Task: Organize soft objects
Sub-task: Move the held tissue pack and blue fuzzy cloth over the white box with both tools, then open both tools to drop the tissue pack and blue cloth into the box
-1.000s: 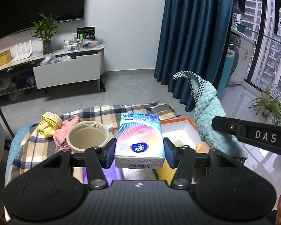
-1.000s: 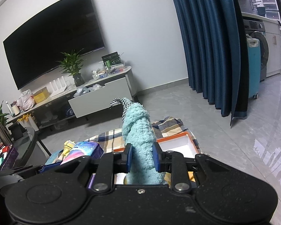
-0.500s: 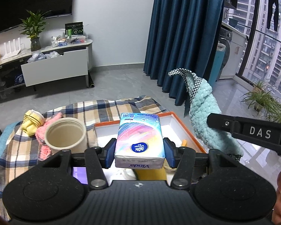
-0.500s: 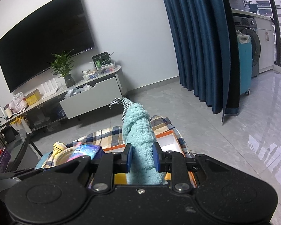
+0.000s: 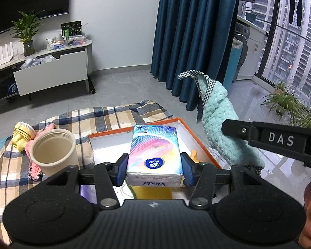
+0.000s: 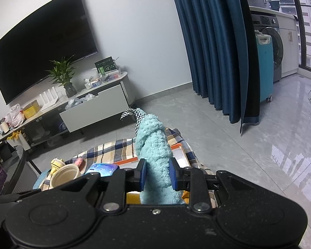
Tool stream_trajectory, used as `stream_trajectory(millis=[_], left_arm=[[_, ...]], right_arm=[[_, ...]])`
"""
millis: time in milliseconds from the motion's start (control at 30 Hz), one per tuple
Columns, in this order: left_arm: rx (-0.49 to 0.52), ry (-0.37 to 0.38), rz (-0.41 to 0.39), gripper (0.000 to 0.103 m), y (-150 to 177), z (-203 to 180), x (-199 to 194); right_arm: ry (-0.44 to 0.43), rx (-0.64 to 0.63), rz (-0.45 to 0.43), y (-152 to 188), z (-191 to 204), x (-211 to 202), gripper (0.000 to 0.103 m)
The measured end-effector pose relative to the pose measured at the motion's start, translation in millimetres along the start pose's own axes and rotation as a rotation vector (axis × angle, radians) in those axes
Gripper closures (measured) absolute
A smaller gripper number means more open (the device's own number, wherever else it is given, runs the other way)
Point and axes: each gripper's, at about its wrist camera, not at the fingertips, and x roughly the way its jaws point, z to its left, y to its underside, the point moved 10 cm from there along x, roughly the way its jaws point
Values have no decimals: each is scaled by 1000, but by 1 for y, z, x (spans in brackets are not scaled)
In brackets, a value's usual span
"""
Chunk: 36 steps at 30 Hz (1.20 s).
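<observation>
My left gripper (image 5: 154, 170) is shut on a colourful tissue pack (image 5: 154, 155), holding it above the white box with an orange rim (image 5: 199, 137). My right gripper (image 6: 157, 176) is shut on a fluffy mint-green cloth with a checked trim (image 6: 153, 145), which stands up between the pads. In the left wrist view the same mint-green cloth (image 5: 219, 124) hangs at the right, just past the box's right edge. Something yellow (image 5: 153, 193) lies in the box under the tissue pack.
A beige cup (image 5: 52, 151) stands left of the box on a plaid blanket (image 5: 105, 118). A yellow soft item (image 5: 22, 134) and a pink one (image 5: 34, 164) lie beside the cup. A TV stand (image 6: 93, 105), blue curtains (image 5: 188, 37) and potted plants (image 5: 288, 103) surround the grey floor.
Both grippers have drifted to the right over the blanket. The box now sits centred under the tissue pack, and the cup and soft items have slid left in view. Both grips are unchanged.
</observation>
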Motion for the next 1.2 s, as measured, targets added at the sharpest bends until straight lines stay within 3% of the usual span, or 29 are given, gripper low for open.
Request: stream_trajectory(millis=[633,767,800,933,1200], left_arm=[[2,73,44,49,7,-19,22],[17,130,65,44,10,-28,25],[24,127,67,41,11,-29,25],[9,111,51,37,10,-22,21],[-18,5,0,22,0,8,-4]], right_arm=[[21,-3,34,1,-7,27,72],[17,-8,31,1,-7,30,68],[20,-7,27,0,-8,30,64],[11,-2,19,0,-9,29,63],[-14,-17,0,-4,5,16,63]])
